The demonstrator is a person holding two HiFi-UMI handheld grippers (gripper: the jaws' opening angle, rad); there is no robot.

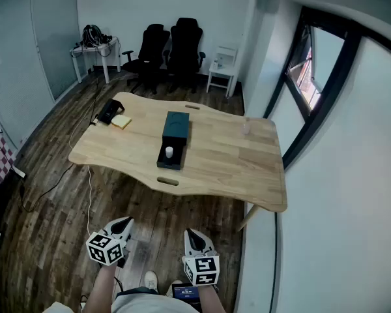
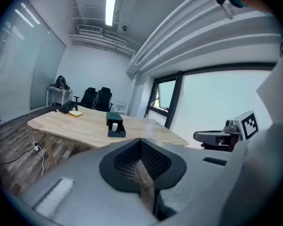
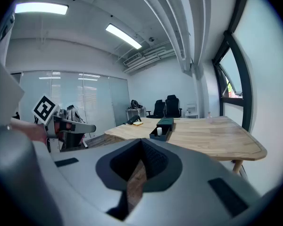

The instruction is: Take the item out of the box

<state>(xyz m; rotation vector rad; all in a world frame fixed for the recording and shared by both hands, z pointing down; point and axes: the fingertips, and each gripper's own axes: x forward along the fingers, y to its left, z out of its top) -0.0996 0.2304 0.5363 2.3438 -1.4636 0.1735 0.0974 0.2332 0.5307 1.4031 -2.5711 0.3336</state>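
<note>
On the wooden table (image 1: 234, 165) lies a dark green box (image 1: 176, 128), its black tray open at the near end; a small white cylinder (image 1: 169, 152) stands upright in that tray; a yellow pad (image 1: 122, 122) lies near the table's far left corner. The left gripper (image 1: 120, 225) and right gripper (image 1: 195, 237) are held low over the floor, well apart from the table; each has its jaws closed together with nothing between them.
</note>
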